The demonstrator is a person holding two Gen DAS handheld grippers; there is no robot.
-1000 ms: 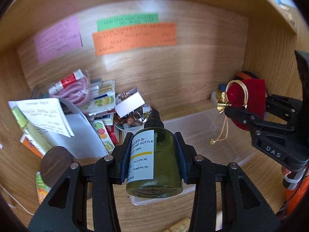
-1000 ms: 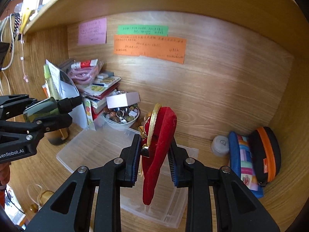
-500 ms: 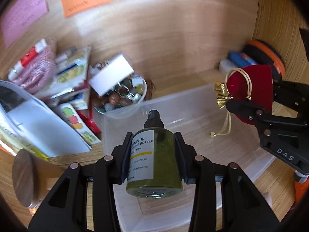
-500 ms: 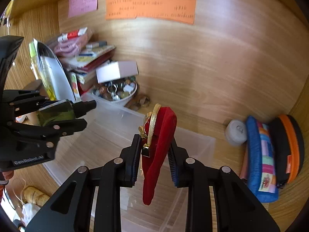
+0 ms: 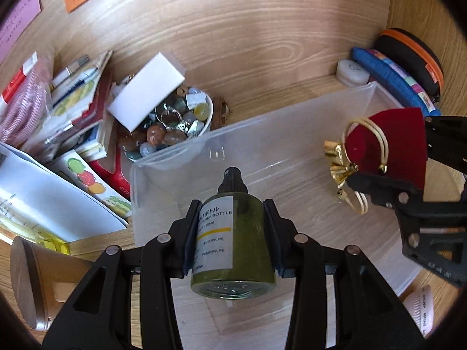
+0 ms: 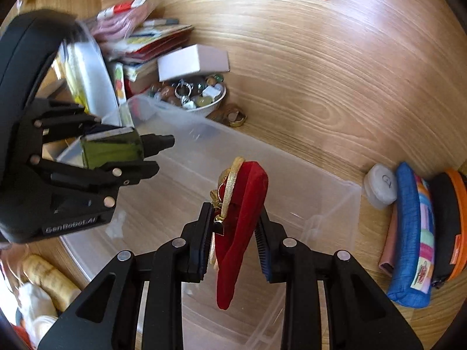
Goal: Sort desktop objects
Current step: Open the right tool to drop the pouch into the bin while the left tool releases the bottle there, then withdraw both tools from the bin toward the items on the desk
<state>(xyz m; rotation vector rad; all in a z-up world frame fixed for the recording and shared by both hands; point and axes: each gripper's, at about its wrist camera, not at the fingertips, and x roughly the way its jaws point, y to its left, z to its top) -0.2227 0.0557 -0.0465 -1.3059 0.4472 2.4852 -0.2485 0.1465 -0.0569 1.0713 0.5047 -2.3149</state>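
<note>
Pump bottle clamped in left hand-held gripper, red velvet pouch pinched in right hand-held gripper; both above empty clear bin. Neither deposited; desk clutter remains.

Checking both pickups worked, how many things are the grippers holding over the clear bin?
2: a green pump bottle in the left gripper, a red velvet pouch in the right gripper.

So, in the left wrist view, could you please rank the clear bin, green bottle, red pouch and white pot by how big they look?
1. Clear bin
2. Green bottle, though it is nearest the camera
3. Red pouch
4. White pot
</note>
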